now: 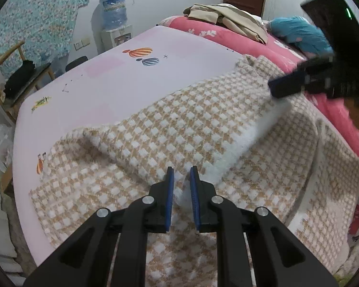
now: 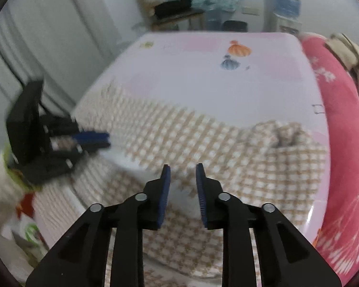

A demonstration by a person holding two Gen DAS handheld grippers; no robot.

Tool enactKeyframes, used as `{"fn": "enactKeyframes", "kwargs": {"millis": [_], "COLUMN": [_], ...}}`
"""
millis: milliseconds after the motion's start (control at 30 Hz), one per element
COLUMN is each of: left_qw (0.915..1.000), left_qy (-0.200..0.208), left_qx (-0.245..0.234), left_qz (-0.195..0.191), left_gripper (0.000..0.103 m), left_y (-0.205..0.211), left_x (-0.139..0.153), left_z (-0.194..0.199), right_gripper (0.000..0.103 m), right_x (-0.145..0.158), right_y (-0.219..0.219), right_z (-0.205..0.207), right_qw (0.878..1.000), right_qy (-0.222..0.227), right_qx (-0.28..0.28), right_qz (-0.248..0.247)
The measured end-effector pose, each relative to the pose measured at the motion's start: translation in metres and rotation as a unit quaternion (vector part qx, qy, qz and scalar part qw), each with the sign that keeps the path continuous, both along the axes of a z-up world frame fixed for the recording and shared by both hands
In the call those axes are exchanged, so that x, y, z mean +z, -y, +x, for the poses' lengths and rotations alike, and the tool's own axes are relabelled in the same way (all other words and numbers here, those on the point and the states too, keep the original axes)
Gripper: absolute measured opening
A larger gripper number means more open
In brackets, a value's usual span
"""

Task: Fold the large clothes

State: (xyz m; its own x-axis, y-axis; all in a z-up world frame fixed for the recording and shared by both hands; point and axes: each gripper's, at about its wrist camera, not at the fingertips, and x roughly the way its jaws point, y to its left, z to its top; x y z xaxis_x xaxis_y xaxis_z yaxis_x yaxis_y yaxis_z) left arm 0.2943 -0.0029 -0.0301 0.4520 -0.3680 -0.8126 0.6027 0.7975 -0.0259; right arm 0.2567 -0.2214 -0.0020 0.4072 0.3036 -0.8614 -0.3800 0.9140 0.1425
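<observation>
- The checked garment (image 1: 203, 124), tan and white with a white fleecy lining, lies spread on the bed (image 1: 103, 76) over a pale pink sheet with balloon prints.
- One flap of the garment is turned over, so a band of the white lining shows along the fold edge. That edge runs from the near left corner up toward the far right side in the left wrist view.
- The left claw (image 1: 182, 181) is nearly shut. A thin piece of the white lining edge sits between its blue pads, so the claw appears to have hold of the fold at its near end.
- The right claw (image 2: 183, 179) stands part open. No fabric is between its pads; the garment lies just below and ahead of it.
- In the left wrist view the right claw (image 1: 287, 86) sits at the far end of the same fold edge, close over the fabric. Blur prevents a reading of contact.
- Key relation: the fold edge is the long axis, with one claw at each end. The left claw is the one in contact; the right claw is free, and the loose bunched corner (image 2: 284, 136) lies nearest to it.
- Judged next requirement: the right claw needs a new grip before the flap can be carried across evenly.
</observation>
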Motion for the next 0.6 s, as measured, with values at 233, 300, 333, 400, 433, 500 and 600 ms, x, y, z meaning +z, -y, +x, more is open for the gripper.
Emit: {"fn": "enactKeyframes", "kwargs": {"millis": [233, 300, 333, 400, 433, 500, 600], "left_qw": [0.9993, 0.9991, 0.9987, 0.9972, 0.9965, 0.9954, 0.9959], "left_qy": [-0.022, -0.014, -0.007, 0.009, 0.011, 0.010, -0.003], "left_qx": [0.018, 0.026, 0.024, 0.017, 0.013, 0.008, -0.005], "left_qz": [-0.024, -0.031, -0.045, -0.072, -0.082, -0.095, -0.091], "left_gripper": [0.014, 0.014, 0.014, 0.014, 0.014, 0.014, 0.014], "left_y": [-0.017, -0.024, -0.027, -0.026, -0.023, -0.011, 0.016], "left_x": [0.005, 0.017, 0.026, 0.042, 0.046, 0.049, 0.036], "left_z": [0.000, -0.003, -0.004, -0.008, -0.008, -0.005, 0.002], "right_gripper": [0.025, 0.026, 0.027, 0.030, 0.032, 0.034, 0.034], "right_x": [-0.014, -0.001, 0.008, 0.020, 0.024, 0.021, 0.003], "right_y": [0.000, -0.002, -0.005, -0.008, -0.011, -0.021, -0.036], "right_z": [-0.007, -0.009, -0.012, -0.009, -0.007, 0.000, 0.015], "right_qw": [0.999, 0.999, 1.000, 1.000, 1.000, 1.000, 1.000], "right_qy": [-0.039, -0.027, -0.015, -0.003, 0.004, 0.013, 0.000], "right_qx": [-0.011, -0.009, -0.003, 0.001, 0.004, 0.008, 0.010], "right_qz": [-0.022, -0.027, -0.020, -0.004, 0.009, 0.018, 0.016]}}
